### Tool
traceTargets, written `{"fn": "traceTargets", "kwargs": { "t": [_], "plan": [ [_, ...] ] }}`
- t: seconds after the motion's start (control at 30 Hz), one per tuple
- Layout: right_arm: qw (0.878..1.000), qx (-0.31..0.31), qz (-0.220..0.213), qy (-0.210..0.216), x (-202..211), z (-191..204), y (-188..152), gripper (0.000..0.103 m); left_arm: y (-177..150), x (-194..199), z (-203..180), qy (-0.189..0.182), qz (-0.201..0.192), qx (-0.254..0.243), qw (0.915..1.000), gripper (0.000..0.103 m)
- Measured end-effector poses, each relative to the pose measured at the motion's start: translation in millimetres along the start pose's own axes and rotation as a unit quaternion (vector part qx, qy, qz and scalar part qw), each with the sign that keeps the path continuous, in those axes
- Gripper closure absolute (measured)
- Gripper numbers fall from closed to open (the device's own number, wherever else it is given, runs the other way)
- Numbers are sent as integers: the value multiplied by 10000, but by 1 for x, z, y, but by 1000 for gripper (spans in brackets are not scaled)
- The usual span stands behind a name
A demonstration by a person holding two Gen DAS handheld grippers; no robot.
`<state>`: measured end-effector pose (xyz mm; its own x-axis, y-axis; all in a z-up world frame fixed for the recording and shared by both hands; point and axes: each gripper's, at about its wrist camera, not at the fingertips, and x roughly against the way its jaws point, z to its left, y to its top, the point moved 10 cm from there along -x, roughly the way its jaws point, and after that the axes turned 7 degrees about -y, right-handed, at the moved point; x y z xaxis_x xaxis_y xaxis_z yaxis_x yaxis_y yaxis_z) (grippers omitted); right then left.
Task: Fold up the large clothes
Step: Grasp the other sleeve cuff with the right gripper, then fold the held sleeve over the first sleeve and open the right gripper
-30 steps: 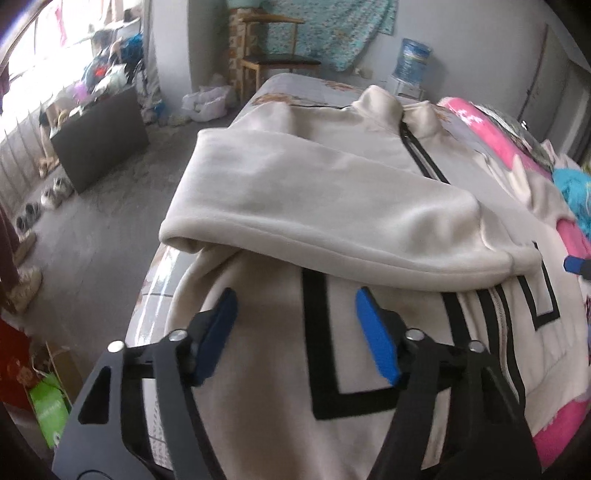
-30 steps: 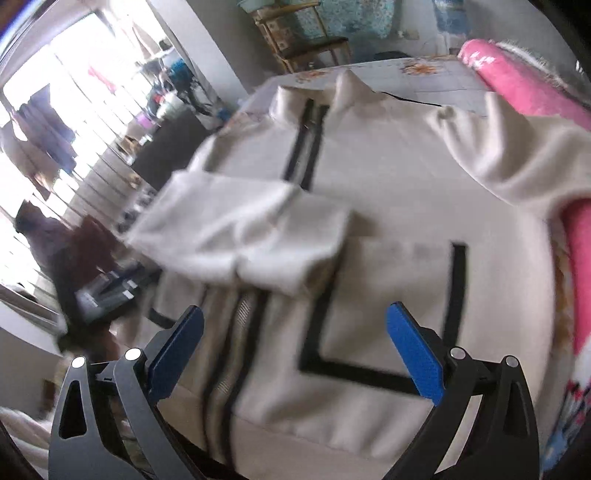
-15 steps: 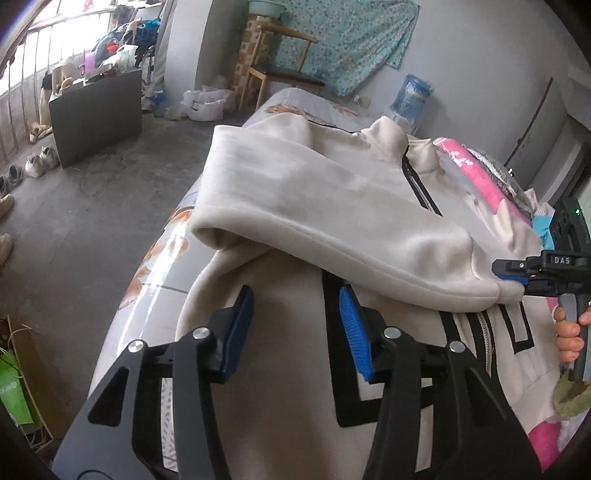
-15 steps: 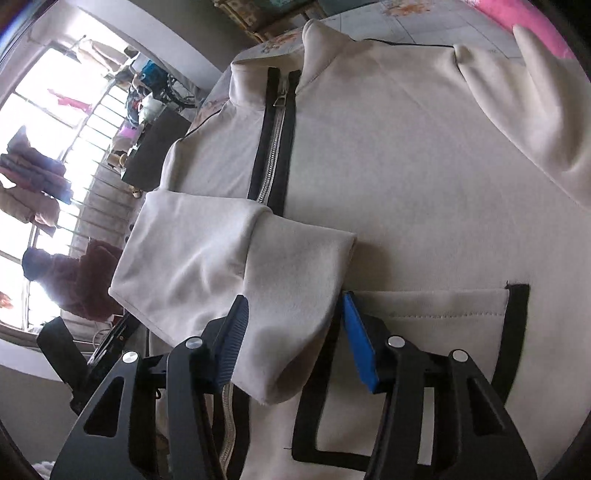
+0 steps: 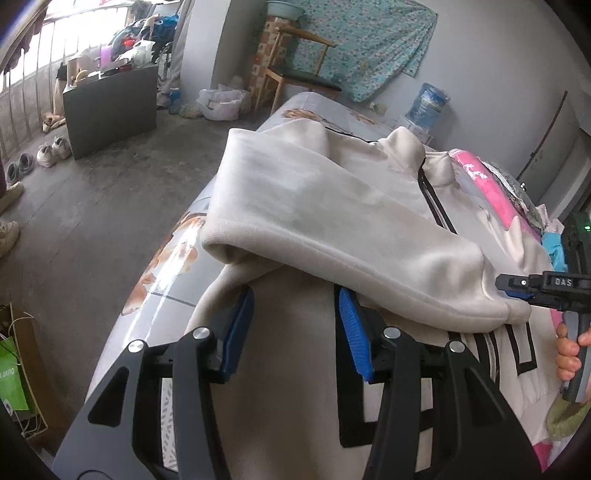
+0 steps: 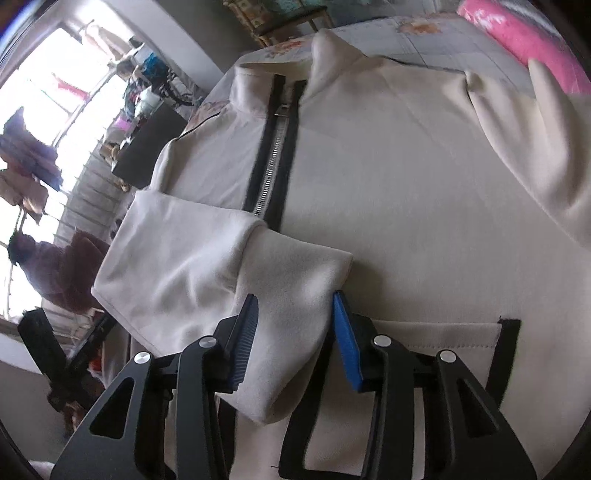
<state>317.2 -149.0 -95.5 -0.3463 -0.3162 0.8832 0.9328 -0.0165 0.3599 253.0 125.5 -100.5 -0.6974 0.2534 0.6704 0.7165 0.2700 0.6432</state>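
Note:
A cream jacket (image 5: 291, 362) with a black zip (image 6: 275, 162) and black trim lies front up on a bed. One sleeve (image 5: 332, 229) is folded across its chest. My left gripper (image 5: 295, 325) stands half open at the jacket's near side, just under the sleeve's fold, with its tips on the body cloth. My right gripper (image 6: 291, 321) has the sleeve's cuff (image 6: 280, 295) between its blue pads. Its jaws are closing and both pads touch the cloth. From the left wrist view the right gripper (image 5: 513, 288) sits at the cuff end, held by a hand (image 5: 569, 358).
The bed's patterned sheet (image 5: 166, 266) shows left of the jacket, with bare floor beyond its edge. A pink blanket (image 6: 517, 33) lies along the far side. A dark cabinet (image 5: 110, 107), shoes (image 5: 51, 149), a wooden chair (image 5: 295, 62) and a water bottle (image 5: 428, 107) stand farther off.
My right gripper came down from wide open above the jacket onto the sleeve's cuff and narrowed around it. My left gripper narrowed and moved in under the sleeve's fold.

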Motion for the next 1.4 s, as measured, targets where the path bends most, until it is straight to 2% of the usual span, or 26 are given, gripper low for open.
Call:
{"fn": "traceTargets", "kwargs": {
  "t": [0.1,0.23,0.37,0.43,0.5,0.6,0.67,0.8,0.87,0.97,1.03,1.13,1.2,1.33,1.4],
  "plan": [
    [9995,215,-127,-204,4,4,3,62,0,-1,-1,45,-7,-24,10000,57],
    [9995,180,36,-262,-9,-1,0,62,-1,-1,-2,87,-29,-65,9999,57],
    [9968,579,-109,-539,-7,5,-4,63,-1,-1,-1,127,-43,-105,9999,56],
    [9933,846,-219,-758,-5,8,-7,74,-1,-1,-2,118,-48,-119,9998,55],
    [9897,1020,-320,-956,-3,8,-8,96,-1,0,-3,91,-41,-159,9998,53],
    [9902,989,-418,-888,5,7,-4,97,-1,1,-3,32,-71,-160,9998,51],
    [9893,1010,-589,-871,15,9,3,98,-1,1,-3,-5,-108,-138,9998,51],
    [9845,870,-1318,-765,63,7,37,98,0,2,-3,-149,-144,-85,9997,49],
    [9791,720,-1677,-892,86,-6,59,98,0,1,-4,-184,-138,-112,9997,47],
    [9756,365,-1898,-1040,102,-36,83,98,1,0,-5,-119,-126,-159,9997,47],
    [9748,200,-1890,-1168,100,-57,91,98,1,-1,-5,-92,-121,-177,9997,47],
    [9808,-74,-1567,-1157,77,-86,92,98,2,-2,-4,-50,-107,-200,9997,47],
    [9831,-193,-1394,-1168,65,-97,91,98,3,-3,-5,-2,-86,-230,9997,47],
    [9837,-300,-1412,-1076,60,-107,94,98,3,-4,-5,35,-66,-259,9996,47],
    [9847,-281,-1272,-1160,50,-112,92,97,3,-3,-6,26,-74,-251,9997,47]
  ]
}}
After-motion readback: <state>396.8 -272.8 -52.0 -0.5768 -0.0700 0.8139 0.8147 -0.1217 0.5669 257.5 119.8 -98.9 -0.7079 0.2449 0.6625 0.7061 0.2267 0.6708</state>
